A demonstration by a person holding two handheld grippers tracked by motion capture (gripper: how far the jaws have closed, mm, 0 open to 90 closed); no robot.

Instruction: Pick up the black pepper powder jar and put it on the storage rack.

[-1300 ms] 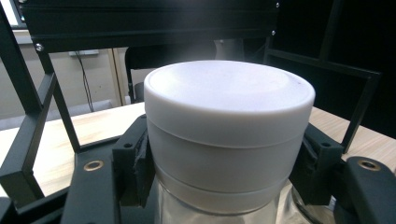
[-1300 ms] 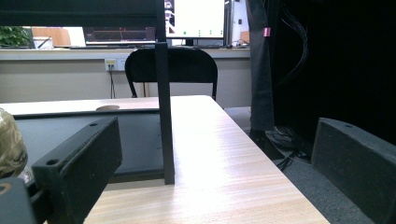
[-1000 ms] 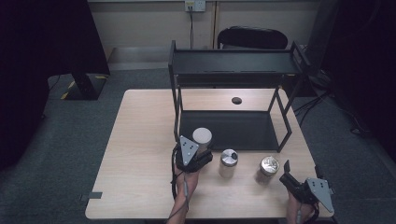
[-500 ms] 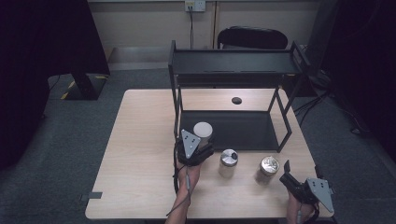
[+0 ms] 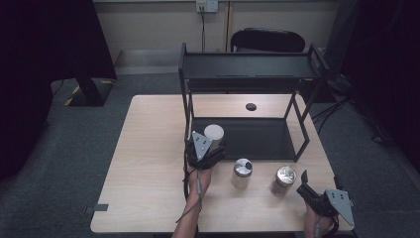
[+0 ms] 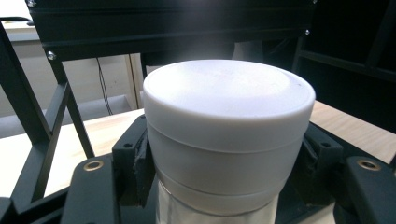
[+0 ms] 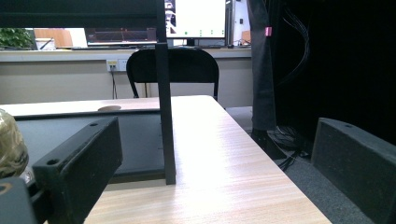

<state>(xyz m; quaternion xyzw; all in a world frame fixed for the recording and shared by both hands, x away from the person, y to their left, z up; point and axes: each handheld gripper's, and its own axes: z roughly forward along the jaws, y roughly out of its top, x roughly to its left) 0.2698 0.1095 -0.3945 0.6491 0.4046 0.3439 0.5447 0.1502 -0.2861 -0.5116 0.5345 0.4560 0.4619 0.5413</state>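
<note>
A white-lidded jar (image 5: 214, 134) (image 6: 229, 135) is held off the table by my left gripper (image 5: 210, 148), whose jaws press on both sides just below the lid. It hangs at the front left corner of the black shelf rack (image 5: 247, 74). On the table stand a jar with a silver lid (image 5: 242, 172) and a jar with a gold lid (image 5: 284, 179). My right gripper (image 5: 309, 191) rests at the front right of the table, jaws wide apart with nothing between them; in the right gripper view the gold-lidded jar (image 7: 11, 144) sits just left of its left jaw.
The rack's lower tray (image 5: 257, 139) lies flat on the wooden table (image 5: 148, 163). A small dark disc (image 5: 251, 106) sits on the table behind it. A black chair (image 5: 267, 39) stands beyond the table. The table's right edge runs close to my right gripper.
My left gripper has carried the white-lidded jar a little up and forward toward the rack. My right gripper has stayed where it was.
</note>
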